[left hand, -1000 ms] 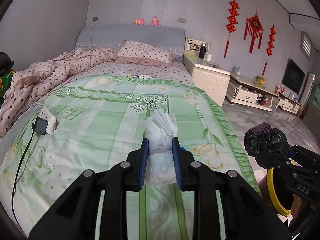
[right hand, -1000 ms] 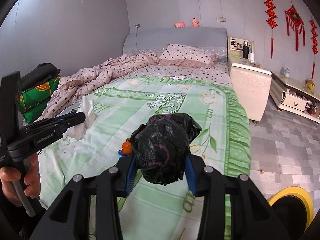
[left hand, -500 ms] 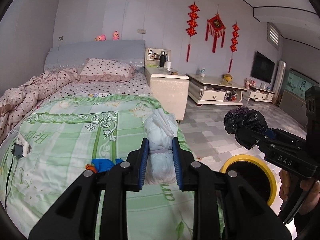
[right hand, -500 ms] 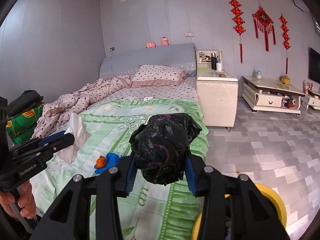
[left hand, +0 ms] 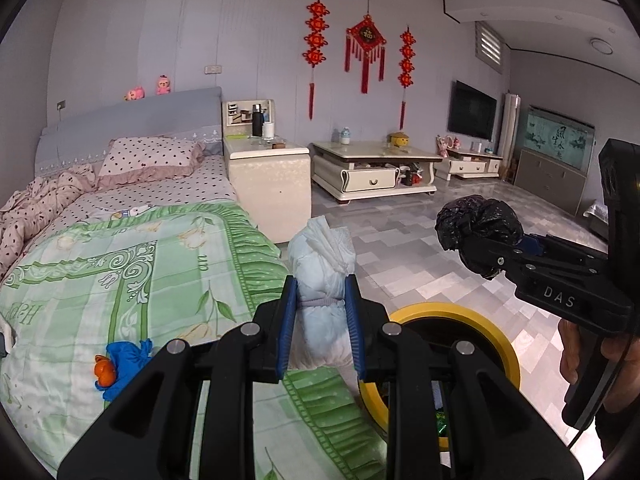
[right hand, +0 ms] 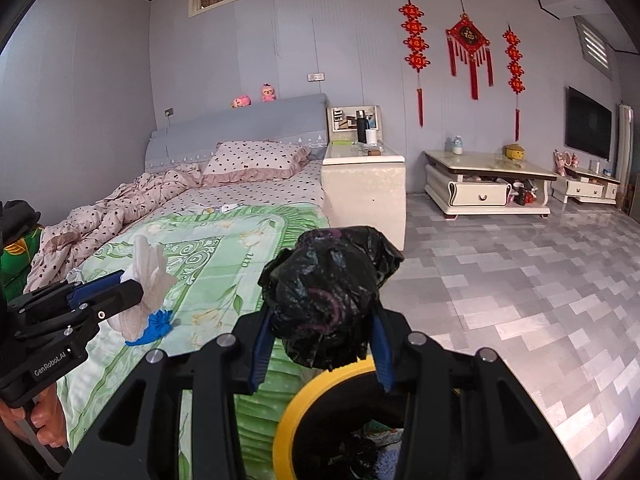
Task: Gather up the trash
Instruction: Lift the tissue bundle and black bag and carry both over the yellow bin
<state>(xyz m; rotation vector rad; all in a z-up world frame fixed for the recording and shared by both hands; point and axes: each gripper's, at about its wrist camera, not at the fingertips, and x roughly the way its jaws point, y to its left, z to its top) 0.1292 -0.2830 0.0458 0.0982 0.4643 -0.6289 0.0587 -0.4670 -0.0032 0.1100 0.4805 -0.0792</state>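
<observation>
Above the yellow-rimmed bin point(right hand: 320, 396), we carry two bundles.
Left hand-held gripper point(left hand: 321, 312) clamps the white bag point(left hand: 322, 280), right hand-held gripper point(right hand: 320, 344) the black bag point(right hand: 328, 292); centre each before releasing.

We read "DAS" in white letters on the black body of the right hand-held gripper point(left hand: 480, 240), at the right of the left wrist view. On the left hand-held gripper point(right hand: 136, 280), at the near left of the right wrist view, we read "GenRobot.AI". The green bedspread point(left hand: 120, 272) carries pale lettering too distorted for us to read.
</observation>
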